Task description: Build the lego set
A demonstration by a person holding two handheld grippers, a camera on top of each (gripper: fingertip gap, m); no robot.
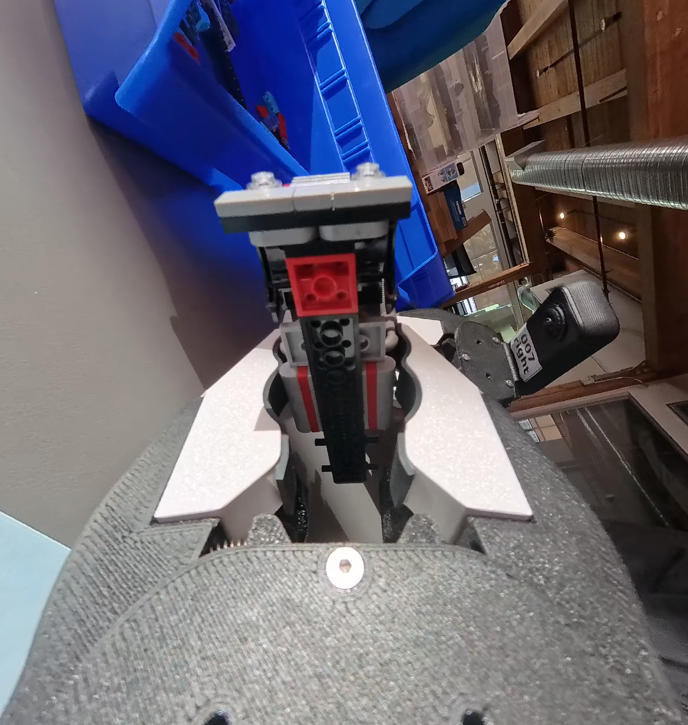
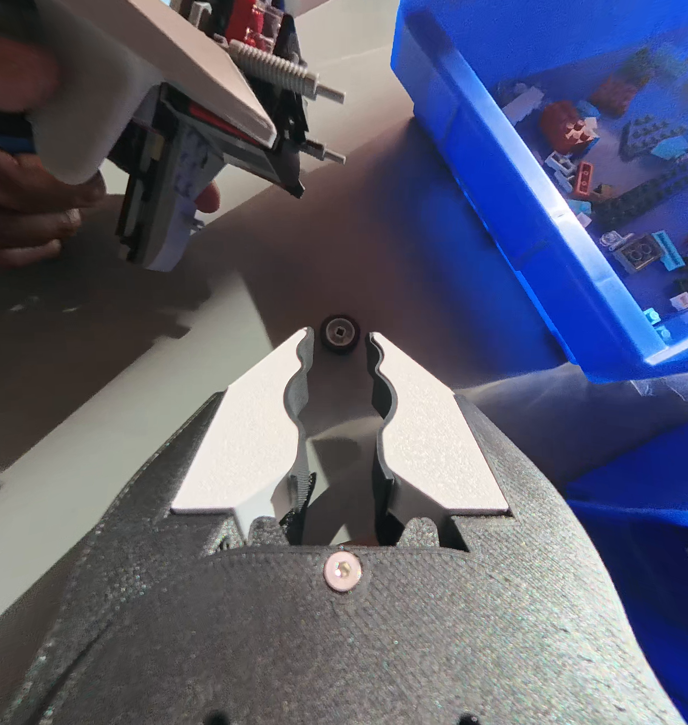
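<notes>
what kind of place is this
Probably a workshop or lab with a lego building bench: a blue bin of loose lego pieces, exposed wooden beams and a ribbed metal duct.

In the right wrist view, bare table (image 2: 79, 451) lies open from 6 to 9 o'clock. A blue bin (image 2: 503, 204) walls off 1 to 3 o'clock. The left gripper (image 2: 201, 84), clamping the lego model (image 2: 185, 164), blocks 10 to 11 o'clock. 1 small wheel (image 2: 339, 336) lies at 12, between the fingertips.
</notes>
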